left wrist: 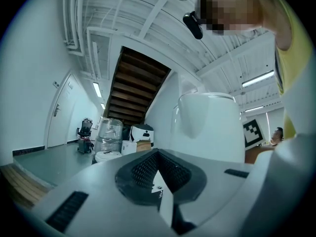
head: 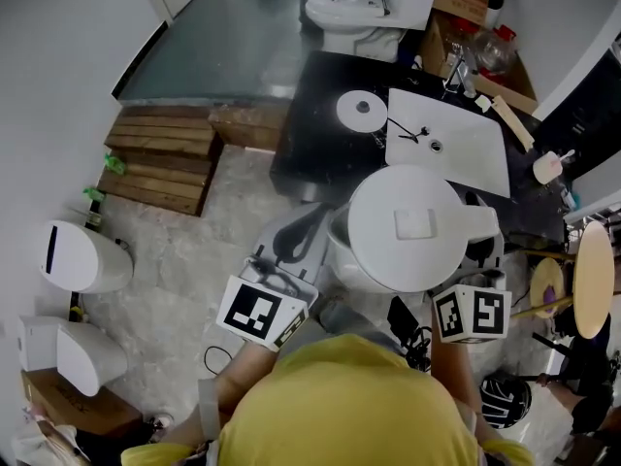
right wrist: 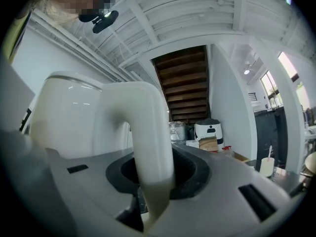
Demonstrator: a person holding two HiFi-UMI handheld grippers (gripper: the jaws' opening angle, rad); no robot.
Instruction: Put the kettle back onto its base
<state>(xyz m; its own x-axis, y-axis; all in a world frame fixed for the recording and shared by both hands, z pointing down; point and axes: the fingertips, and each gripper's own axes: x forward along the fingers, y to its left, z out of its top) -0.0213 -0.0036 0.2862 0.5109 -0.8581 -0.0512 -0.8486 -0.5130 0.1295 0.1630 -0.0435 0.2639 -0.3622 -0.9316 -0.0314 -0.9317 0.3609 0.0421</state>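
Hanging left of the kettle (head: pixel 412 226), my left tool (left wrist: pixel 160 191) is pinched together, empty; the kettle is airborne, handle (right wrist: pixel 148 132) clamped in my right tool (right wrist: pixel 155 201). Its base (head: pixel 362 111) sits ahead on the bench (head: pixel 310 149), slightly left of the kettle.

Head view: illumination is bright, even and diffuse. Shadows are soft, and straight lines bow toward the edges.

Both gripper views: the picture is round with black corners and shows strong barrel distortion. The ceiling light strips (left wrist: pixel 257 78) and a window (right wrist: pixel 271 88) are the brightest areas. The kettle (right wrist: pixel 69 122), close to the lens, is out of focus and carries faint glare streaks. The background is sharper.
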